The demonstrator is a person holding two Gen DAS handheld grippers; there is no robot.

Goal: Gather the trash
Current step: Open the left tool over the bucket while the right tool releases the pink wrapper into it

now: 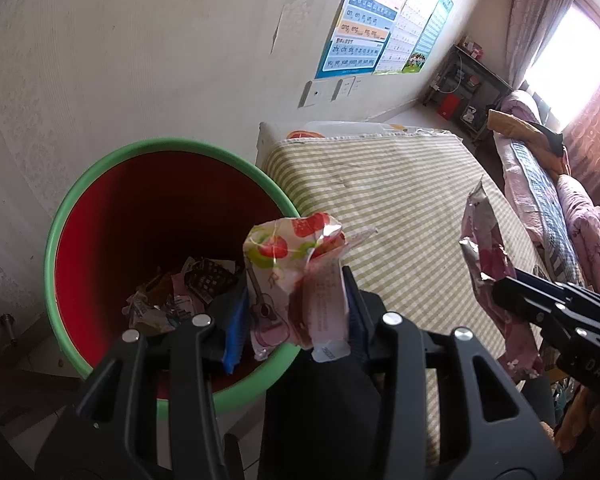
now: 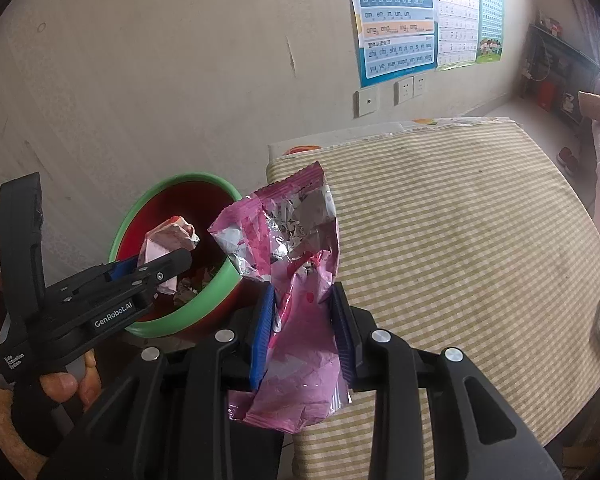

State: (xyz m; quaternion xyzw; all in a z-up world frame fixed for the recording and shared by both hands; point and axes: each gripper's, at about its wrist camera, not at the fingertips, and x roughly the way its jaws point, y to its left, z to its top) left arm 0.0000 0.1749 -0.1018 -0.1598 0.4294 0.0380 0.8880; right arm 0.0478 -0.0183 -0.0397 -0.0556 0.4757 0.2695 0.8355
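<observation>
Grippers both loaded: bin (image 1: 60, 216) sits off table's (image 1: 400, 184) left edge; right gripper (image 2: 304, 328) clamps pink foil bag (image 2: 296, 264) over that edge, left gripper (image 1: 296, 308) pinches strawberry wrapper (image 1: 288, 256) above bin. Both light, crinkly, slippery film; prob. best gripped mid-body where bunched.

The bin (image 1: 100, 184) mouth stands open to you; trash lies only at the bottom, so room above it is free. The wall (image 1: 140, 60) is close behind the bin. The bed (image 1: 380, 200) edge sits just beside the rim on the right & its checked top is mostly bare. Your left hand-held gripper (image 2: 156, 264) w/ its wrapper (image 2: 168, 236) hangs over the bin mouth, between the right hand-held gripper (image 2: 304, 320) & the opening.
</observation>
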